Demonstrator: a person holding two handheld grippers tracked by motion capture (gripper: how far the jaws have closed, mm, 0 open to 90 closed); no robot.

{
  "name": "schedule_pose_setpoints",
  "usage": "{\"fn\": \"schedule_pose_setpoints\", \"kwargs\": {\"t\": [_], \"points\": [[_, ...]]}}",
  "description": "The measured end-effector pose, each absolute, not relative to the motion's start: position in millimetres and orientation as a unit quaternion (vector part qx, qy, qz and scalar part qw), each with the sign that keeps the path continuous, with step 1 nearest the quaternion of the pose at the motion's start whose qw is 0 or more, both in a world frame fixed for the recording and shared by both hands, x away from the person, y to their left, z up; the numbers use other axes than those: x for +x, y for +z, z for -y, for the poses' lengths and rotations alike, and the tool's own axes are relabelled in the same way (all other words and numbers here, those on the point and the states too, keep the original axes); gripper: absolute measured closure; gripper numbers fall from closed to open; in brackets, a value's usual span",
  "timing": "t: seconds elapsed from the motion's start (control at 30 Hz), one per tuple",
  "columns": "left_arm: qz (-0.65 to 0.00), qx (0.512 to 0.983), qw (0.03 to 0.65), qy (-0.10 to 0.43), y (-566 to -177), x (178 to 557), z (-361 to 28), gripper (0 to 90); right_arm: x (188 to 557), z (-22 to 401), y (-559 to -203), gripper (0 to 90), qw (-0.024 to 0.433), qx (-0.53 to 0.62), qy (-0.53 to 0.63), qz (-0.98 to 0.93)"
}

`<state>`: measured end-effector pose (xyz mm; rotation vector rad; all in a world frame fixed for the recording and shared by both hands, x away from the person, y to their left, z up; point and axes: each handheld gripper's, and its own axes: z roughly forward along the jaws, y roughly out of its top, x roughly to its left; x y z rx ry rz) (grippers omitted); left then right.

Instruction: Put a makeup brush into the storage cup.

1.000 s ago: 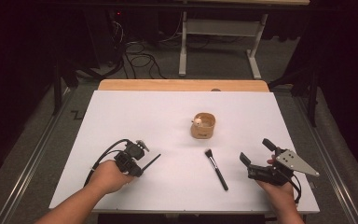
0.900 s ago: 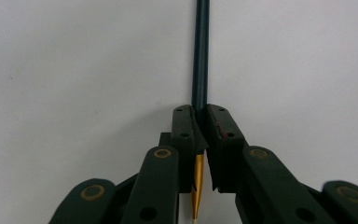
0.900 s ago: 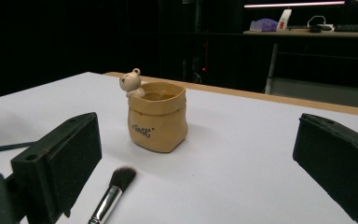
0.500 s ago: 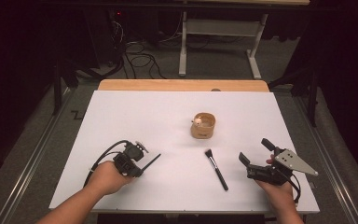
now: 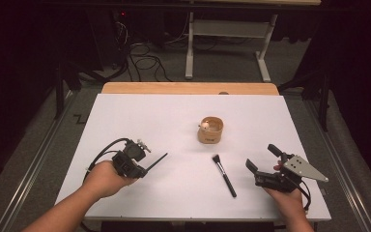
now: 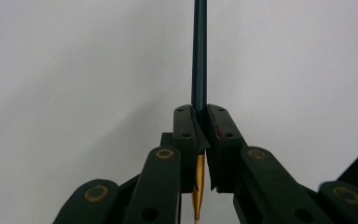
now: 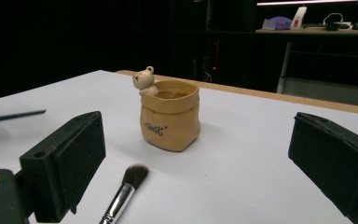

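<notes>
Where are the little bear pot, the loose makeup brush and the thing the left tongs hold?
Bear pot (image 7: 170,122): right gripper view, front wall.
Makeup brush (image 5: 224,175): high view, handle.
Thin dark stick (image 6: 199,56): left gripper view, shaft.

left gripper (image 5: 147,165): black body, brass rivets, looped cable | right gripper (image 5: 262,163): black, grey three-cornered plate | forearms: bare

Table (image 5: 125,116): the far half was bare white surface, open to passage from either side. Three obstacles sat right of centre: a tan bear pot (image 5: 210,130), upright, and nearer than it a makeup brush (image 5: 223,175) lying flat, well apart from the pot. A thin dark stick (image 5: 155,160) jutted from the left hand-held gripper (image 5: 145,169) toward the centre. An open lane lay between stick and brush. The right hand-held gripper (image 5: 261,166) had bare surface between itself and the brush.
</notes>
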<state>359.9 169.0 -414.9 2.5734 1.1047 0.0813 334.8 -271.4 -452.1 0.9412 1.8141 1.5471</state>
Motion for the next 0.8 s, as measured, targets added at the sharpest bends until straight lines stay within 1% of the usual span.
{"fn": "schedule_pose_setpoints", "kwargs": {"t": [0.2,0.53,0.8], "points": [[-0.376,0.911,0.163,0.034,-401,356,-164,83.0,334,269,-453,4.9,0.281,0.350,0.578,-0.682],[-0.380,0.910,0.163,0.032,-399,358,-164,83.0,334,269,-452,4.9,0.285,0.352,0.577,-0.680],[-0.347,0.924,0.158,0.030,-393,353,-155,83.0,335,266,-455,5.2,0.279,0.350,0.570,-0.689]]}}
